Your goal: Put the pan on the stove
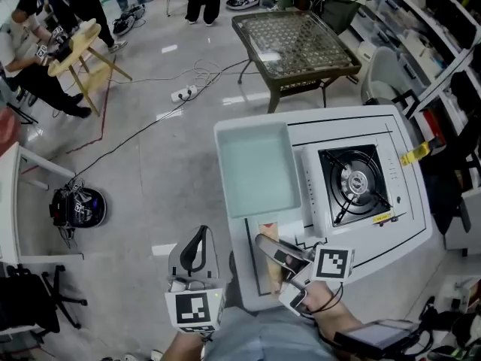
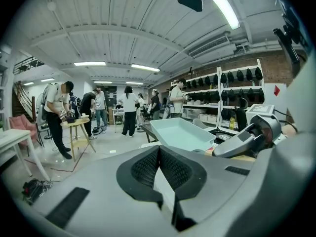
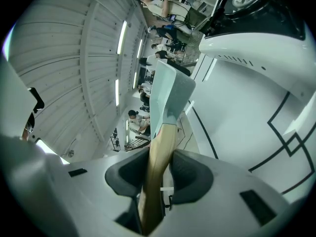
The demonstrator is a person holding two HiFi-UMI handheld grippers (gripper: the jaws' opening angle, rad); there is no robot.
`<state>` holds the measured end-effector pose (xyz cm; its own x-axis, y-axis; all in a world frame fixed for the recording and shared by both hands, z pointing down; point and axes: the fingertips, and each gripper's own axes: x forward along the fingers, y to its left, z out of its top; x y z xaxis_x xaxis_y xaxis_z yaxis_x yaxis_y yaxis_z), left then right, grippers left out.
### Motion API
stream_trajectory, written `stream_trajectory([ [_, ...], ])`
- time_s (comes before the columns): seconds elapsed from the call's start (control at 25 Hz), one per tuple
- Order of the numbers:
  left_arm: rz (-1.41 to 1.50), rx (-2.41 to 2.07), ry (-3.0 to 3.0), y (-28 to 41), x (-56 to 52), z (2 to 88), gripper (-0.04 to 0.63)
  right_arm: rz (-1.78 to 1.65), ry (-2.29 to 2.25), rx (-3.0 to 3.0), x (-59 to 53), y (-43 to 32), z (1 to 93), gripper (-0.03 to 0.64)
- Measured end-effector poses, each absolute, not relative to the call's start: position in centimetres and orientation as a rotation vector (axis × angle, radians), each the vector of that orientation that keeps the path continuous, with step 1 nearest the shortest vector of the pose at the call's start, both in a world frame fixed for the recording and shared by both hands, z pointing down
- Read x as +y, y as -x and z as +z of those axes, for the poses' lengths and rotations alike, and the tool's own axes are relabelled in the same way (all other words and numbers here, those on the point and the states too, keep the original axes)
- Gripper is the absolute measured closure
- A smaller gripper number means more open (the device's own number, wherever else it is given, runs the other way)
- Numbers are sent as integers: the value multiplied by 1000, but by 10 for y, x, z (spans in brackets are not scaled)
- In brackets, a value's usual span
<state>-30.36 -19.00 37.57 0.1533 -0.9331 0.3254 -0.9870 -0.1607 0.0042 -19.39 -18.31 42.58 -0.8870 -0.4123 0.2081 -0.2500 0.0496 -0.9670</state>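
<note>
The pan (image 1: pixel 255 168) is a pale teal rectangular one with a wooden handle (image 1: pixel 268 235). It sits at the left part of the white table (image 1: pixel 376 119), beside the gas stove (image 1: pixel 353 180), whose burner is bare. My right gripper (image 1: pixel 274 250) is shut on the handle; in the right gripper view the wooden handle (image 3: pixel 157 172) runs between the pads up to the pan (image 3: pixel 168 95), with the stove (image 3: pixel 256 14) at the upper right. My left gripper (image 1: pixel 197 250) hangs off the table's left edge, its jaws shut (image 2: pixel 158 169) with nothing in them.
A green glass-topped table (image 1: pixel 293 43) stands behind the white table. A power strip (image 1: pixel 184 94) and cables lie on the floor. People stand around a wooden stool (image 1: pixel 75 47) at the far left. Shelves (image 1: pixel 421 43) line the right side.
</note>
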Motion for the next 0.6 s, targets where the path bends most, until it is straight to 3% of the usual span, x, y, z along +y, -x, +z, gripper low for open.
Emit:
stream_trajectory([
  [0.6,321,-1984,-2152,189,-155,352,577,-1980,580,2246,-162,85,414,471],
])
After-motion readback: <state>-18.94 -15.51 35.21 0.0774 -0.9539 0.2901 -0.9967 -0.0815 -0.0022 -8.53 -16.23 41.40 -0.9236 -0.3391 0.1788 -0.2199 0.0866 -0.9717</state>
